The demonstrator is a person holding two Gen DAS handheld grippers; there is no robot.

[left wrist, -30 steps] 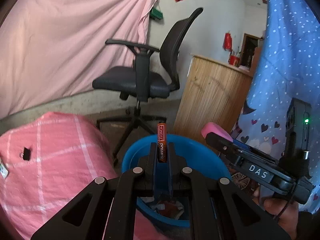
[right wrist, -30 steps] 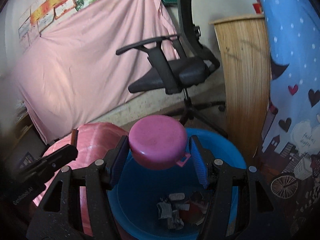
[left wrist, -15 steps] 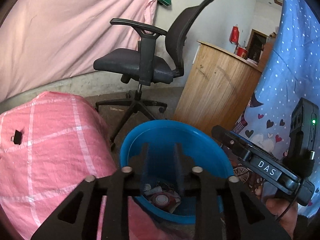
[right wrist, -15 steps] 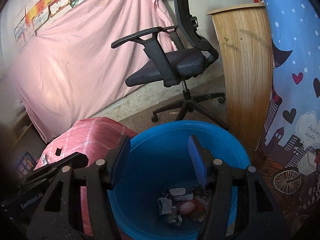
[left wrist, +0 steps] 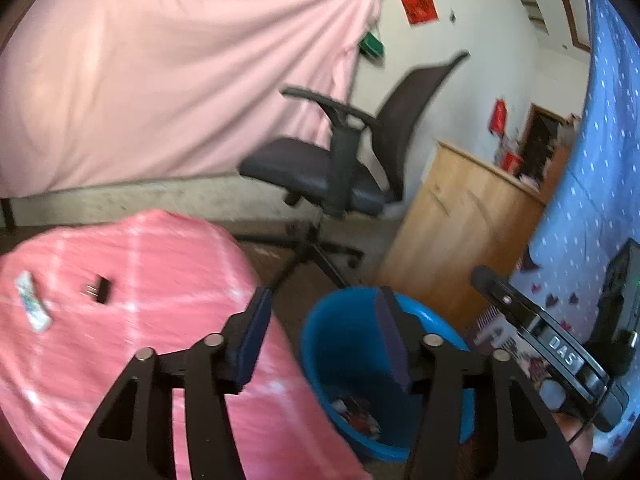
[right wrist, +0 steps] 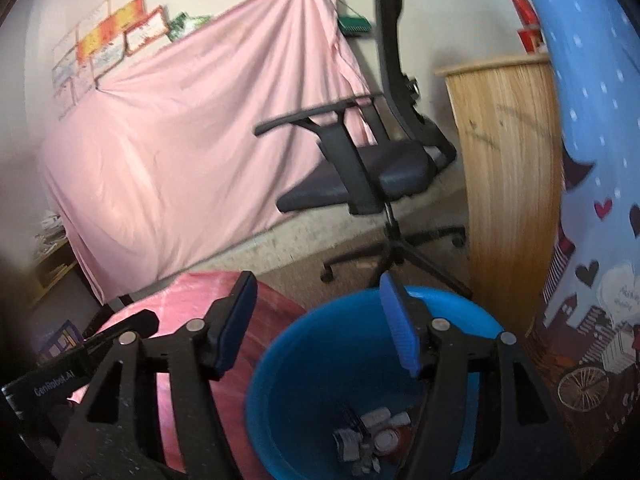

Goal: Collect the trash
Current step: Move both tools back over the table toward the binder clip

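A blue bin (left wrist: pixel 344 344) stands on the floor with trash pieces (left wrist: pixel 358 420) at its bottom; it also shows in the right wrist view (right wrist: pixel 292 364) with its trash (right wrist: pixel 372 436). My left gripper (left wrist: pixel 322 340) is open and empty, over the bin's left rim. My right gripper (right wrist: pixel 320 328) is open and empty above the bin's left rim. The right gripper's body (left wrist: pixel 548 352) shows at the right of the left wrist view. On the pink checked cloth (left wrist: pixel 140 280) lie a small black plug (left wrist: pixel 98 290) and a white wrapper (left wrist: pixel 32 306).
A black office chair (left wrist: pixel 340 168) stands behind the bin. A wooden cabinet (left wrist: pixel 460 240) is at the right. A pink sheet (left wrist: pixel 160 80) hangs on the back wall. A blue patterned cloth (right wrist: pixel 592 200) hangs at the far right.
The left gripper let go of the battery and the right gripper let go of the pink lid; both went into the bin. Both grippers opened and swung left and upward.
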